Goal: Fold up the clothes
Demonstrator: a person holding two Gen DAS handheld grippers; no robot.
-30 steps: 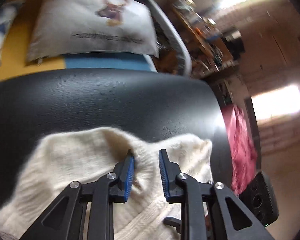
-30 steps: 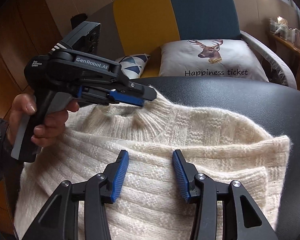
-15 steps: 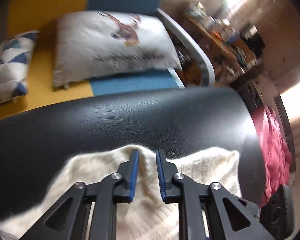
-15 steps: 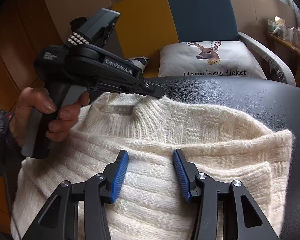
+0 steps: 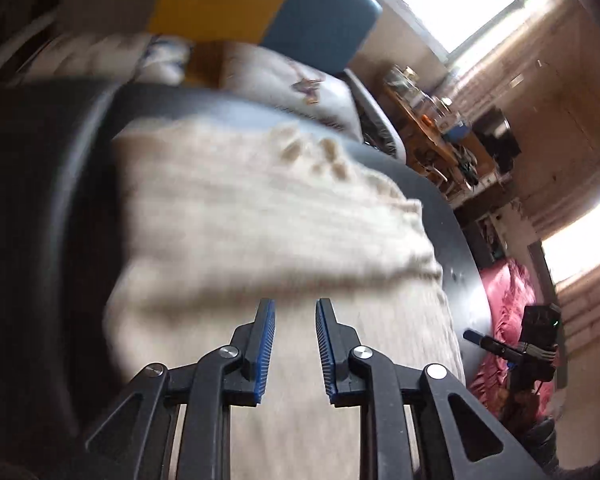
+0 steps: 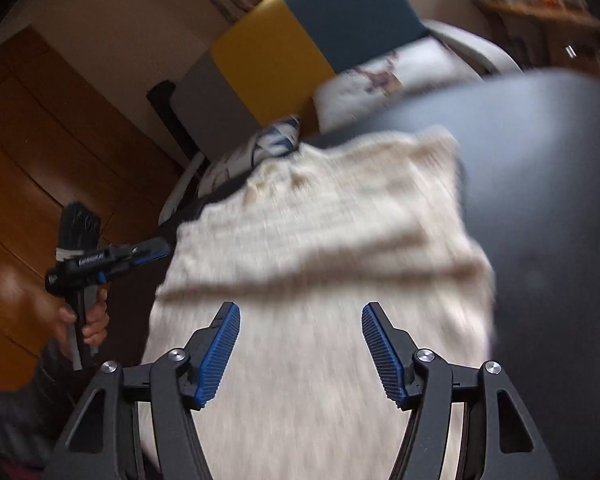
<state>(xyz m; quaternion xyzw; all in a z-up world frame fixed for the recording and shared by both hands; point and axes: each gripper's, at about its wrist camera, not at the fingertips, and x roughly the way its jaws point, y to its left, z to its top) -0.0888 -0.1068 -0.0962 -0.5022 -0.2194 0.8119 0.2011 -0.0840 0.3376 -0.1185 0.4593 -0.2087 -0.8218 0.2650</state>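
A cream knitted sweater (image 5: 280,220) (image 6: 320,240) lies flat on the black padded surface (image 5: 28,240) (image 6: 540,200), its collar at the far end and a fold edge running across its middle. Both views are blurred by motion. My left gripper (image 5: 295,308) hovers over the near part of the sweater, its jaws opening with nothing between them. My right gripper (image 6: 300,312) hangs over the near part too, its jaws opening wide and empty. In the right wrist view the left gripper (image 6: 156,248) sits off the sweater's left edge, held by a hand (image 6: 88,320). The left wrist view shows the right gripper (image 5: 512,348) past the right edge.
Behind the black surface stands a yellow and blue armchair (image 6: 292,40) with a deer-print pillow (image 5: 292,80) and a patterned cushion (image 6: 276,140). A red cloth (image 5: 508,292) lies low on the right. A cluttered wooden shelf (image 5: 432,120) is far right, wooden panels (image 6: 40,140) left.
Both grippers have drawn back fast from the collar end toward the near side, so more of the sweater shows. The left gripper has left the collar. Both pairs of jaws stand wider.
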